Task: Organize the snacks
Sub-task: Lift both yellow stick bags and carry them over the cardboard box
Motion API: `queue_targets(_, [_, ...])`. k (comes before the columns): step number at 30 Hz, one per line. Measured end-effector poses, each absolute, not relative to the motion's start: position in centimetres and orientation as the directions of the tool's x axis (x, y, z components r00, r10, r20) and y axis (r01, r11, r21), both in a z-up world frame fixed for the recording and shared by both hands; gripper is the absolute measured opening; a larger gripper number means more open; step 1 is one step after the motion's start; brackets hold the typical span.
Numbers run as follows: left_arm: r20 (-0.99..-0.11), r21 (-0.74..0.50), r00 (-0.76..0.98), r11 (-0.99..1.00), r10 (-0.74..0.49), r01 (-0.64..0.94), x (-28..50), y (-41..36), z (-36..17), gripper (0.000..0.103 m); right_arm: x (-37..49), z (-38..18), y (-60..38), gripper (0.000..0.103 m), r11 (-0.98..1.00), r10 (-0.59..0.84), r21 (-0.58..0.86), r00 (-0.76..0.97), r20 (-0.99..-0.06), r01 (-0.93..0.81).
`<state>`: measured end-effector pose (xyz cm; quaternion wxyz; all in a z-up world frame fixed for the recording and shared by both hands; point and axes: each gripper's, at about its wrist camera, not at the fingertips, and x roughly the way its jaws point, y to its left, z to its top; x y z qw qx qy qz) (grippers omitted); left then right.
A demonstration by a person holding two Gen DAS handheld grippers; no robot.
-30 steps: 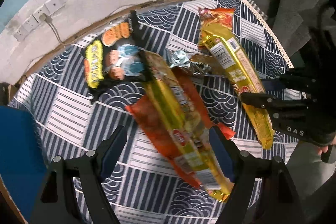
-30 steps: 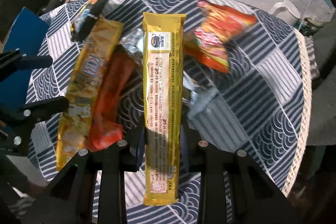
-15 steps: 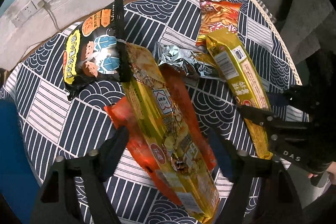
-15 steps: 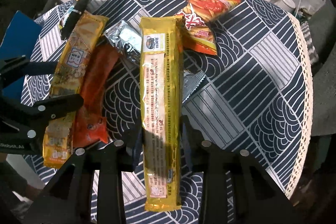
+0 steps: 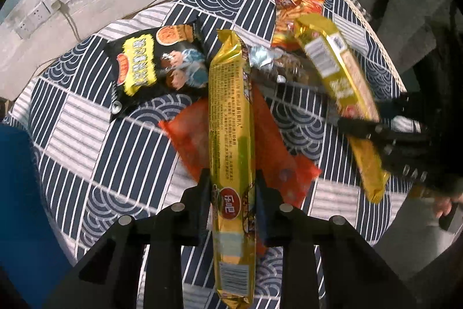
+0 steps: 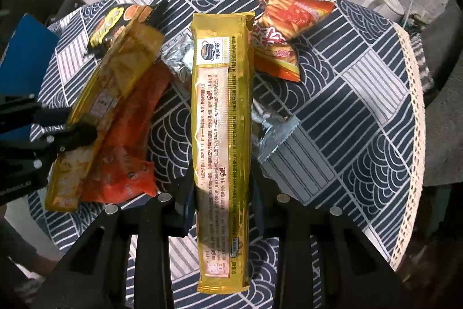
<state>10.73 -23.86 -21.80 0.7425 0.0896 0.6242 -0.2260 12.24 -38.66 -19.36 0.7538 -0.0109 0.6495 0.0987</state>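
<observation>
- Your left gripper [image 5: 231, 187] is clamping a long gold packet [image 5: 231, 135] above the orange packet [image 5: 272, 146].
- Your right gripper [image 6: 221, 201] is pinching another gold packet [image 6: 221, 118] over the patterned tablecloth [image 6: 347, 112].

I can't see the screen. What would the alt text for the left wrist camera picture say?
The left gripper is clamped on a long gold snack pack, held over a round table with a navy patterned cloth. Beneath lie an orange packet, a black chip bag and a crumpled silver wrapper; at right the right gripper grips another gold pack.
</observation>
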Motion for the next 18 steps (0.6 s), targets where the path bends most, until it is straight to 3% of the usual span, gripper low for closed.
queue_targets(18, [-0.94,-0.021,0.283,0.864,-0.188,0.503,6.9,-19.0,-15.4,0.027,9.3,-13.4,-34.1,0.031,0.974,0.152,0.114,0.192,-0.969,-0.196])
